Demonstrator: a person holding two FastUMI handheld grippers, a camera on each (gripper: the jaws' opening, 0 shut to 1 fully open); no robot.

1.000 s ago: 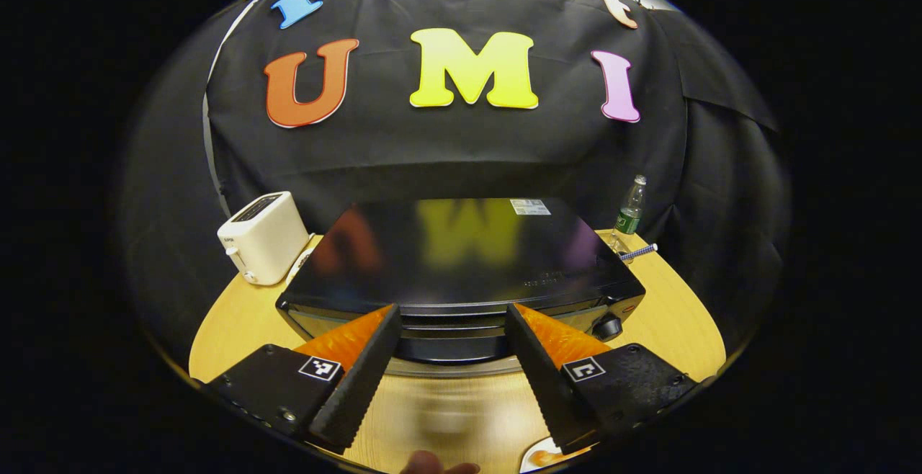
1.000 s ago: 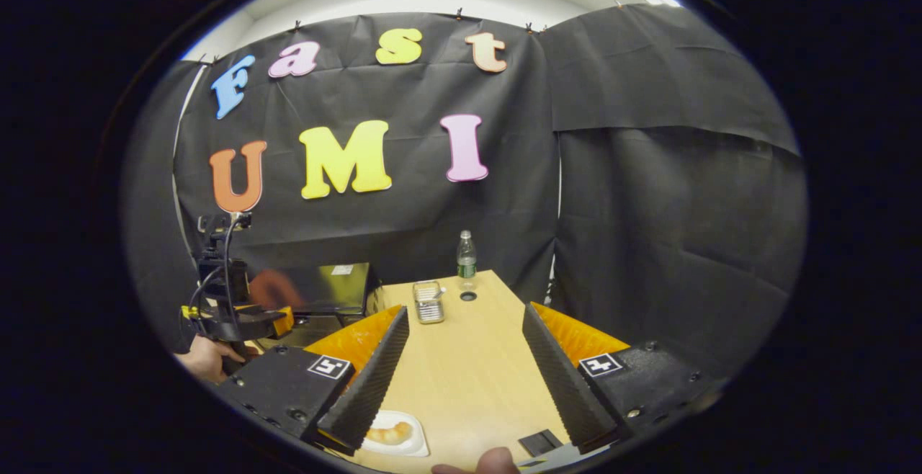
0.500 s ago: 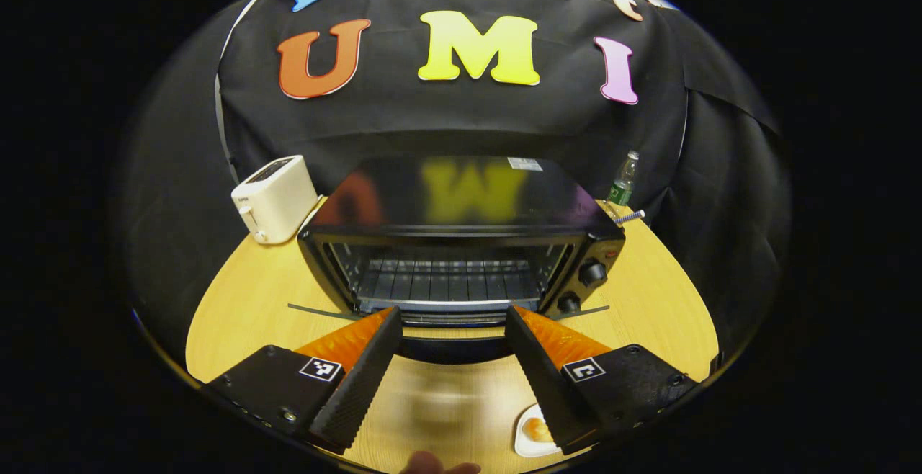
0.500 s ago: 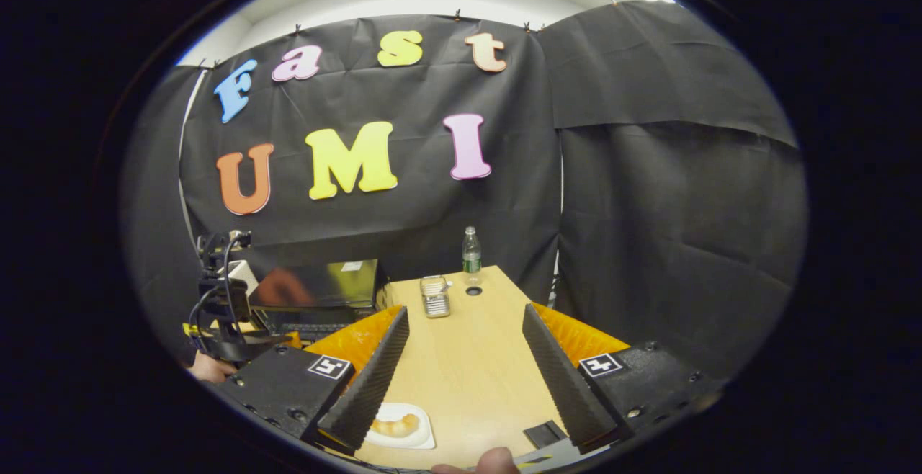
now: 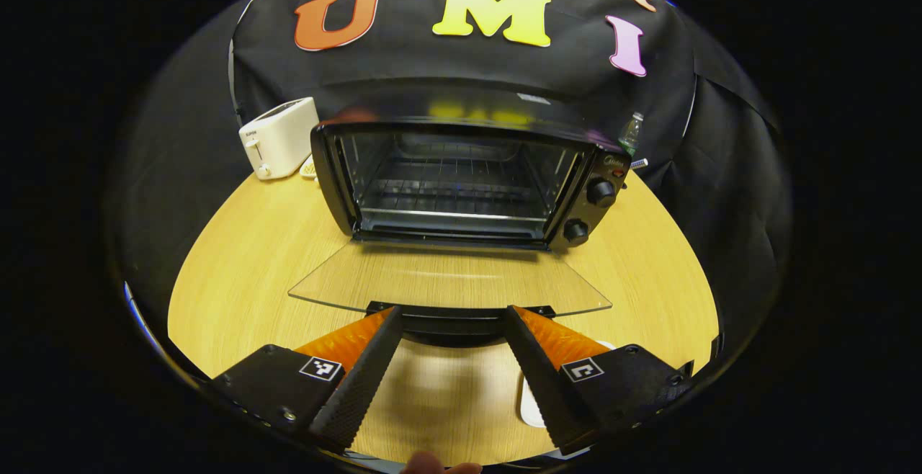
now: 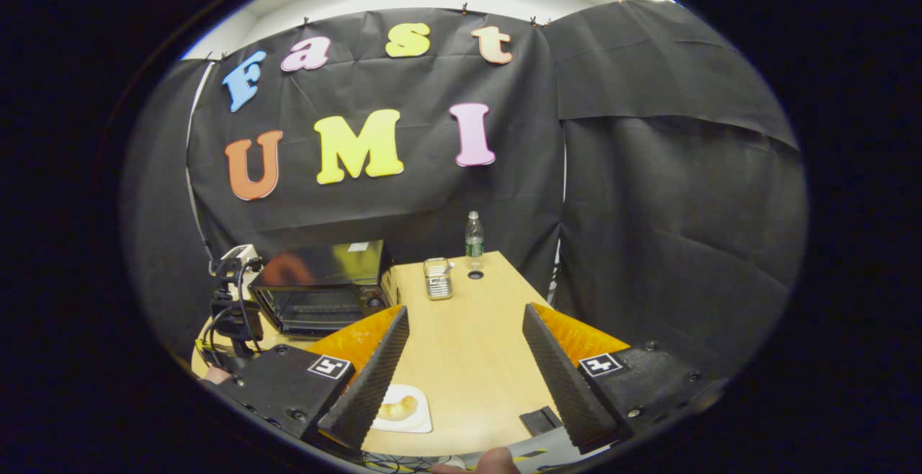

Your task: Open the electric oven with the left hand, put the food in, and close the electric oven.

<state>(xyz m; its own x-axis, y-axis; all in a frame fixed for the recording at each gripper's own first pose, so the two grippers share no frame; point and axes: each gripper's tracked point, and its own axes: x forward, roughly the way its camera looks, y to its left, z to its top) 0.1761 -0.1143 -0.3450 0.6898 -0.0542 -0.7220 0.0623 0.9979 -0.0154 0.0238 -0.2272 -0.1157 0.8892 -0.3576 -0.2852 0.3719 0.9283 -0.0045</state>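
Standing open on the bench (image 5: 238,272): oven (image 5: 461,171), glass door (image 5: 446,283) lying flat. Left claw (image 5: 450,362) is hovering spread at the door's handle. Right claw (image 6: 461,380) is gaping beside the food (image 6: 397,409).

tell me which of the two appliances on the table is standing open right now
The black electric oven: its glass door lies folded down flat in front, showing the wire rack inside. The white toaster, behind it to the left, is a closed box with only top slots.

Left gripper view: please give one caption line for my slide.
Open hand-held gripper at the handle of the oven's lowered glass door.
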